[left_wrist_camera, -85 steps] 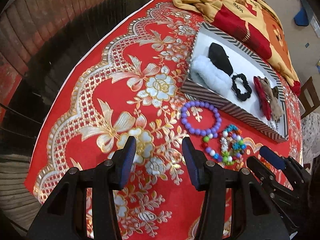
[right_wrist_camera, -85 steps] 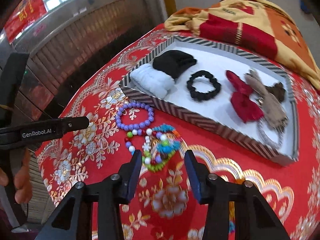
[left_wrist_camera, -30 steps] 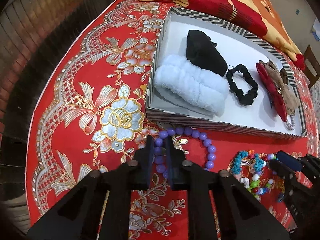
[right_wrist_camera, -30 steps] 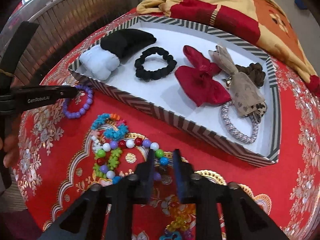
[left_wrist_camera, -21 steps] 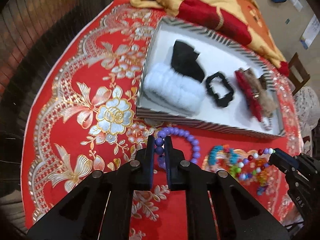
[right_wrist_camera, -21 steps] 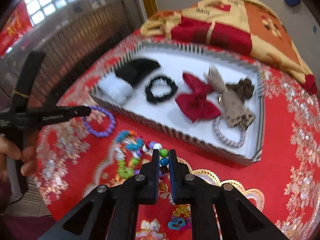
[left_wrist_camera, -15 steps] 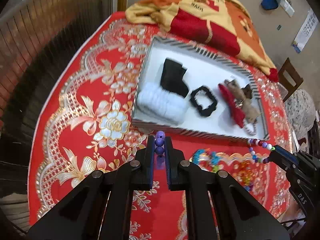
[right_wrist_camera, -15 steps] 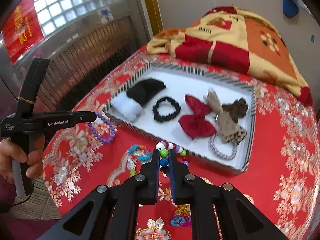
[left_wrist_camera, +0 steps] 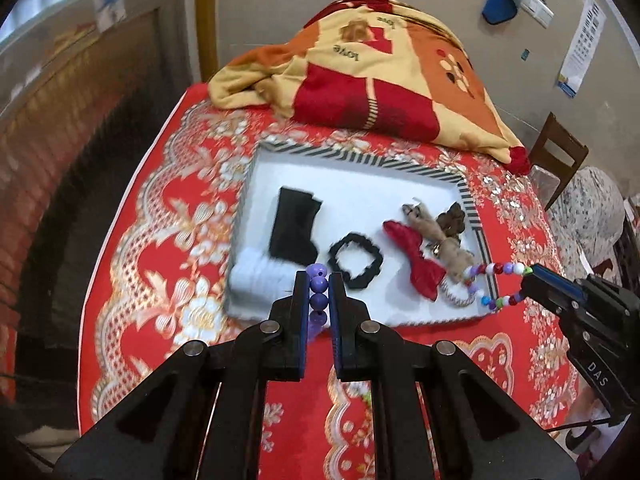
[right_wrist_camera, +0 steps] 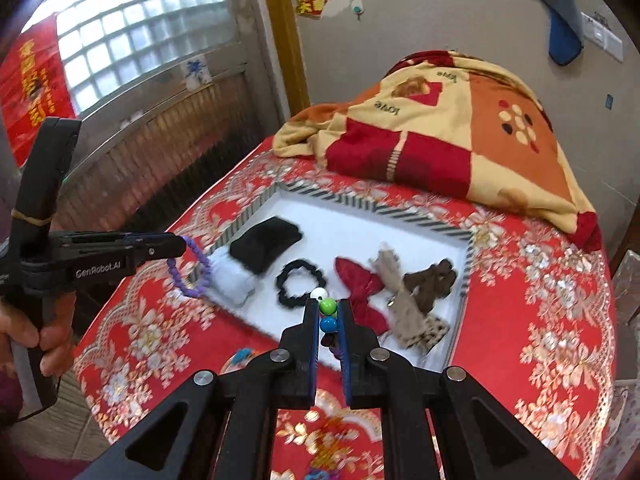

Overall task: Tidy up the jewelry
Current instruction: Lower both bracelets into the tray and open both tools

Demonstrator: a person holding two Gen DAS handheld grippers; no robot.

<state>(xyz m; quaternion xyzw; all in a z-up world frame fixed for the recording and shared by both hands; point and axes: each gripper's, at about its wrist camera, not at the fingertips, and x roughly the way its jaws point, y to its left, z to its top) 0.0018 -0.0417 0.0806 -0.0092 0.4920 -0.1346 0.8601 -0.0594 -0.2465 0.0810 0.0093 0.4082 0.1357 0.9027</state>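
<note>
My left gripper [left_wrist_camera: 319,280] is shut on a purple bead bracelet [left_wrist_camera: 318,284] and holds it in the air above the near edge of the striped-rim white tray [left_wrist_camera: 360,162]. The bracelet hangs as a loop in the right wrist view [right_wrist_camera: 192,270]. My right gripper [right_wrist_camera: 328,308] is shut on a multicoloured bead bracelet [right_wrist_camera: 328,306], also lifted; it dangles over the tray's right end in the left wrist view [left_wrist_camera: 494,286]. The tray holds a white fluffy band [left_wrist_camera: 256,276], a black cloth [left_wrist_camera: 294,230], a black scrunchie [left_wrist_camera: 355,260], a red bow [left_wrist_camera: 416,250] and a tan bow [left_wrist_camera: 444,242].
A red and gold patterned cloth [left_wrist_camera: 160,240] covers the table. A folded orange, yellow and red blanket [left_wrist_camera: 372,76] lies behind the tray. More coloured bead pieces [right_wrist_camera: 326,446] lie on the cloth under my right gripper. A wooden chair [left_wrist_camera: 558,154] stands at the right.
Both grippers shut on their bracelets and have lifted them off the cloth, rising and pulling back. The purple and multicoloured bracelets now hang in the air near the tray.
</note>
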